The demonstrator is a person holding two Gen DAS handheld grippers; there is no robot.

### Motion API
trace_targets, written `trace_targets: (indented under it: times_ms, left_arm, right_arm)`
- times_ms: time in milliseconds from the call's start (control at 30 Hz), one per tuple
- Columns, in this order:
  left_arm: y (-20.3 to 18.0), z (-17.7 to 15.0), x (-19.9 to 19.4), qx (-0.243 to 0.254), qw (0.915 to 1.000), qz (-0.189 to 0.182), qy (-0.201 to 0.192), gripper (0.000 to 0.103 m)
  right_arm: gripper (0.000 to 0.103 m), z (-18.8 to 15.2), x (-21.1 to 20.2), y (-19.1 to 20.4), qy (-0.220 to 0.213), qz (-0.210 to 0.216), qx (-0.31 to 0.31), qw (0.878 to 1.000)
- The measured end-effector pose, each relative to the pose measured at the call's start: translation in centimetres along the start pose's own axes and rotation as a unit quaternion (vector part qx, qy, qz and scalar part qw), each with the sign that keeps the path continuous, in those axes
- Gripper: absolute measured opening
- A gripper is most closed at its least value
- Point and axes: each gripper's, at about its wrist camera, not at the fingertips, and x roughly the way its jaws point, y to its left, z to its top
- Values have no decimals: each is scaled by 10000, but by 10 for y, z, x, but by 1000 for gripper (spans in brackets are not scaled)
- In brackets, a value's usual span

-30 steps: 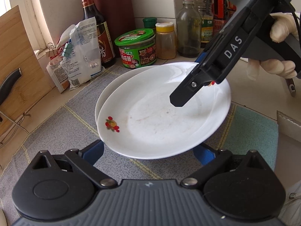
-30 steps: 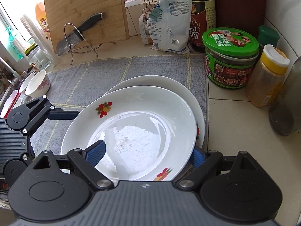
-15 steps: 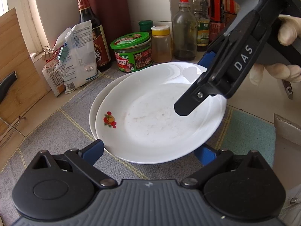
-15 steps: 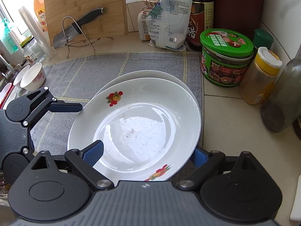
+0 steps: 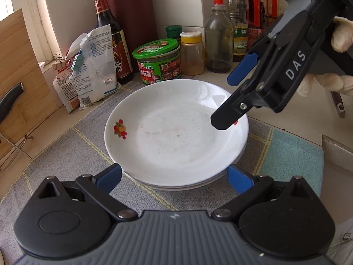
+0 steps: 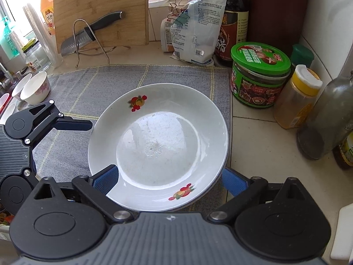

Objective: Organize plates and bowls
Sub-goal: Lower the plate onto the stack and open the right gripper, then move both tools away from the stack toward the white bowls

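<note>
Two white plates with red fruit prints (image 5: 176, 132) (image 6: 158, 145) lie nested in one stack on the grey mat (image 5: 66, 154). My right gripper (image 6: 169, 178) hovers over the stack's rim; its jaws are opening wide and the pads do not press the plate. From the left wrist view the right gripper (image 5: 224, 101) hangs above the far right rim. My left gripper (image 5: 174, 176) is open, its blue fingers (image 5: 110, 176) standing either side of the near rim without touching. One of its fingers (image 6: 75, 124) shows just left of the plates. Small white bowls (image 6: 35, 88) sit at the mat's left end.
A green-lidded jar (image 6: 258, 75), a yellow-capped jar (image 6: 297, 97) and bottles (image 6: 326, 119) crowd the counter right of the mat. A bag (image 6: 196, 33), a chopping board (image 6: 101, 11) and a knife on a wire rack (image 6: 88, 35) stand behind. A teal cloth (image 5: 291, 159) adjoins the mat.
The upper plate has settled from an offset, tilted position squarely onto the lower one. The right gripper's jaws have spread wider and come off the rim. The left gripper has stayed put.
</note>
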Motion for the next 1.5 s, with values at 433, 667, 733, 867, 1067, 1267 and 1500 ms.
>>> trace_targets:
  times_ms: [433,667,733,867,1067,1267,1500]
  left_arm:
    - [10,-6,-20,-531,9976,328,-283,102]
    - [13,-20,-39,-1142,9897,818,-267,102]
    - [14,-24,-46,-1329,9859,985,-262,102]
    - [17,-33,-60,-1698,9761,1349,-170,102]
    - [26,-48,-83,-2053,9639,1694,-61,102]
    - [39,-66,-101,-2199,9568,1899,-95,102]
    - [63,-108,-124,-2207,9619,1607,-105,102]
  right_arm:
    - [103,5,-9,25,-511,-48,-527,9973]
    - [103,12,-9,39,-772,208,-799,9936]
    - [103,13,-8,45,-855,313,-956,9912]
    - [103,15,-6,59,-947,502,-1284,9859]
    - [103,20,-6,77,-1115,784,-1562,9783]
    - [103,22,-1,100,-1168,765,-1703,9754]
    - [103,21,16,149,-1132,615,-1685,9772]
